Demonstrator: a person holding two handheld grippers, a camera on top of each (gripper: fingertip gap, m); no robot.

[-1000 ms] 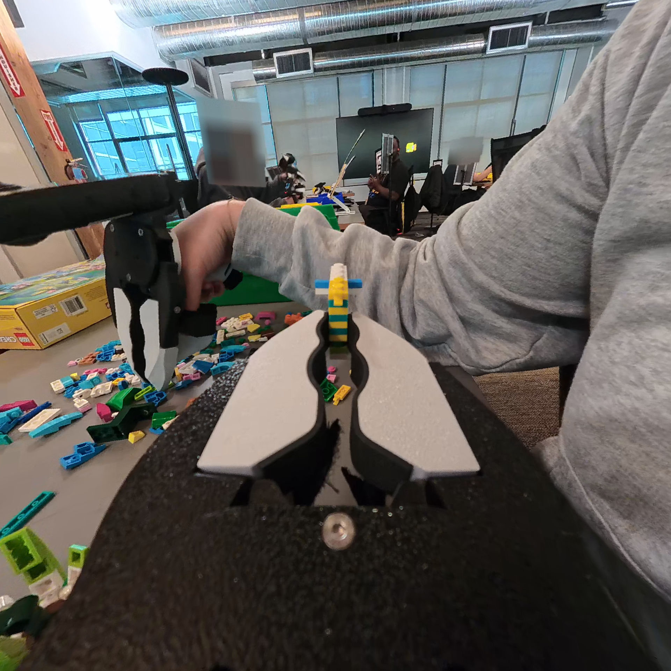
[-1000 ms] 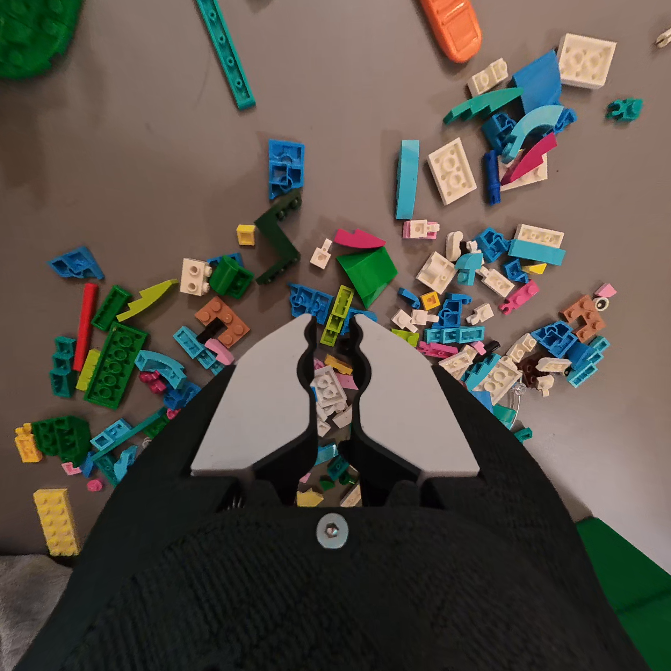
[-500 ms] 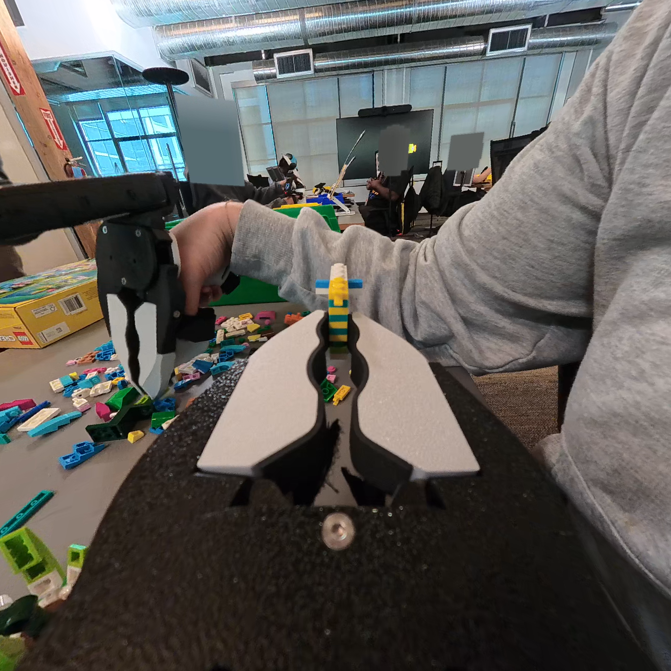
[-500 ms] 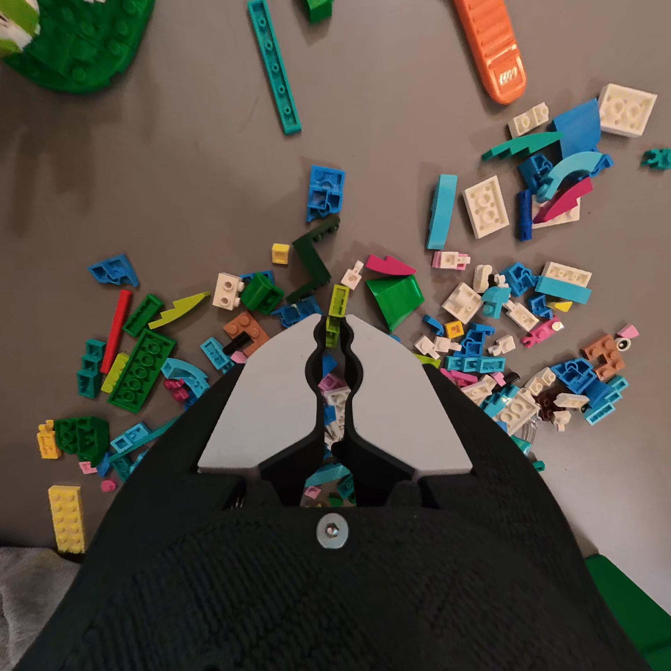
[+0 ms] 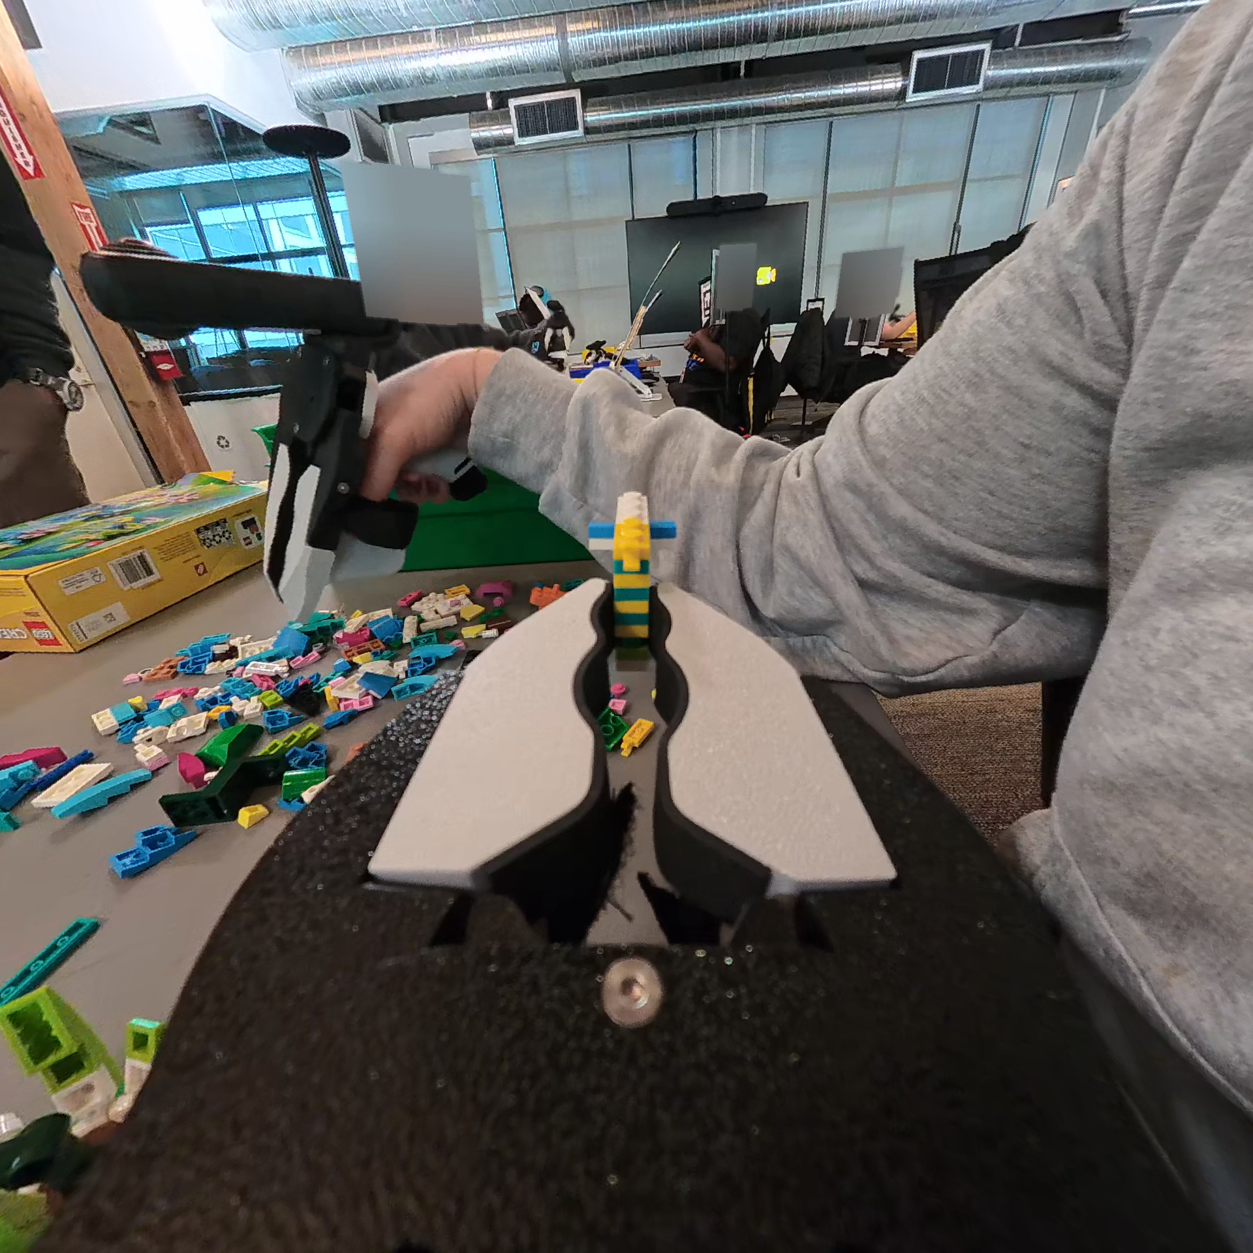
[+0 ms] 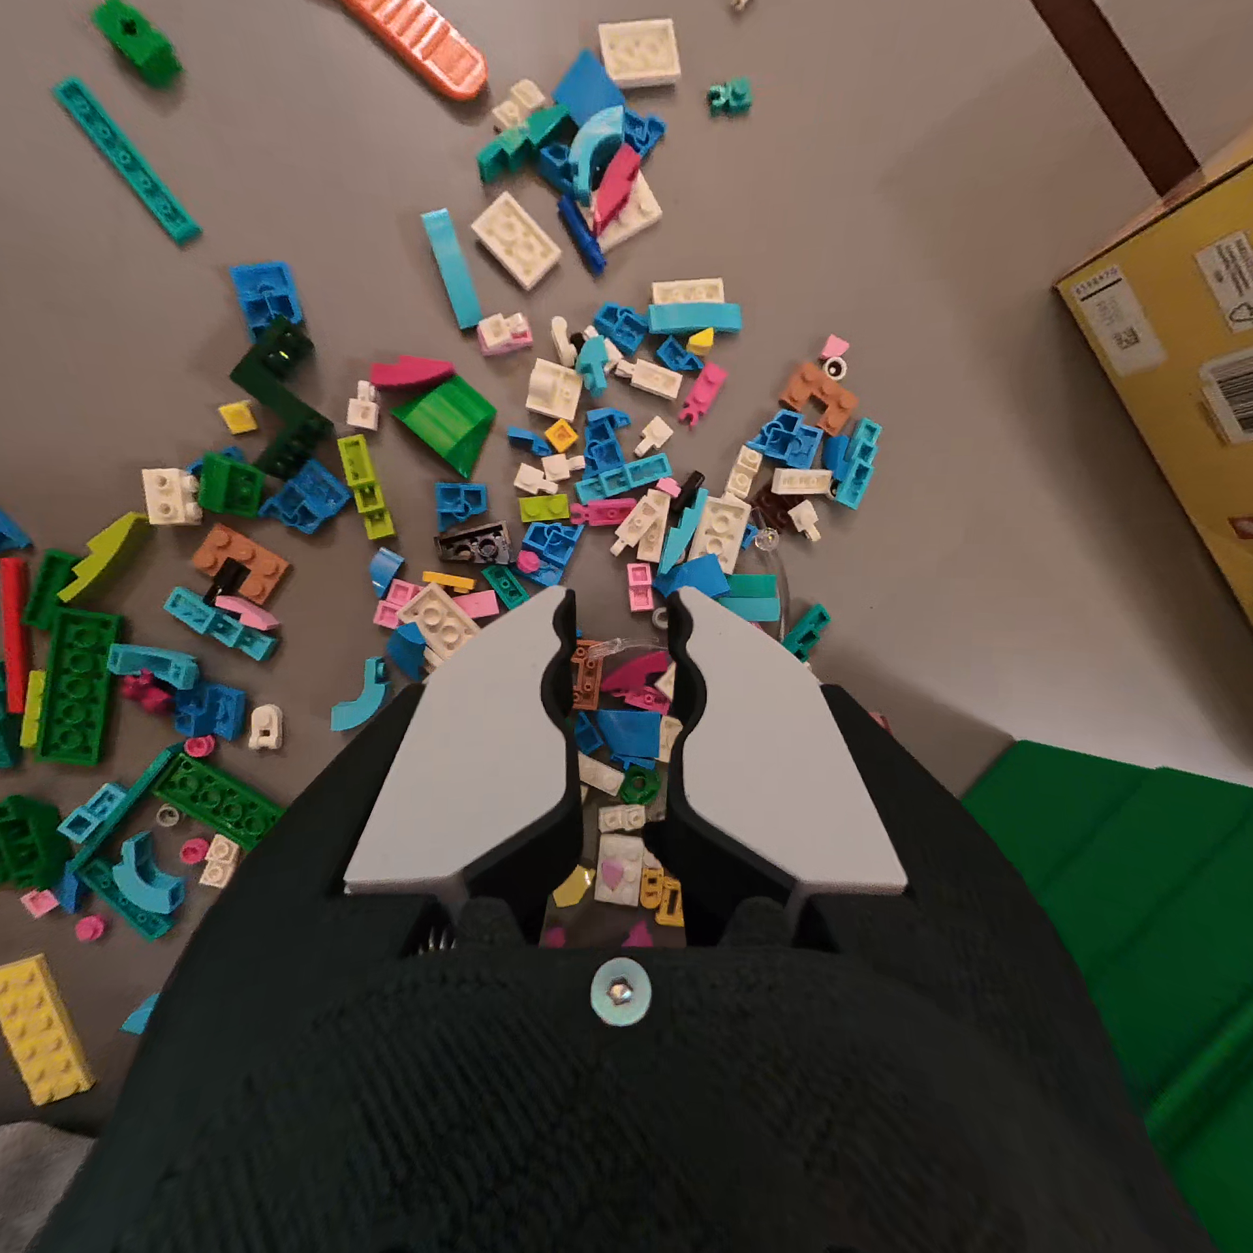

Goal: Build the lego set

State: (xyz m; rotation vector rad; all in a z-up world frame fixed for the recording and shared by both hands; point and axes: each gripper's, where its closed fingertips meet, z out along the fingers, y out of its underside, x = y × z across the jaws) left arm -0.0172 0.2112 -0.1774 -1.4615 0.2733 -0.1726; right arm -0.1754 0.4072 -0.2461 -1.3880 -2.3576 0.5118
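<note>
Left wrist view: the left claw (image 5: 630, 613) is nearly closed, its pads pressing a striped yellow-and-teal brick tower (image 5: 632, 583) that stands upright past the tips. Ahead and to its left, a hand (image 5: 424, 424) holds the right claw above scattered bricks (image 5: 325, 671).

Right wrist view: the right claw (image 6: 620, 603) gapes partly open and holds nothing, pointing down at the grey table (image 6: 949, 474); a pink brick (image 6: 639, 584) lies just beyond its tips, and a yellow box (image 6: 1180, 352) lies far right.

Yellow box (image 6: 1180, 380) cut off at right edge — sleeve (image 5: 949, 474) too.
</note>
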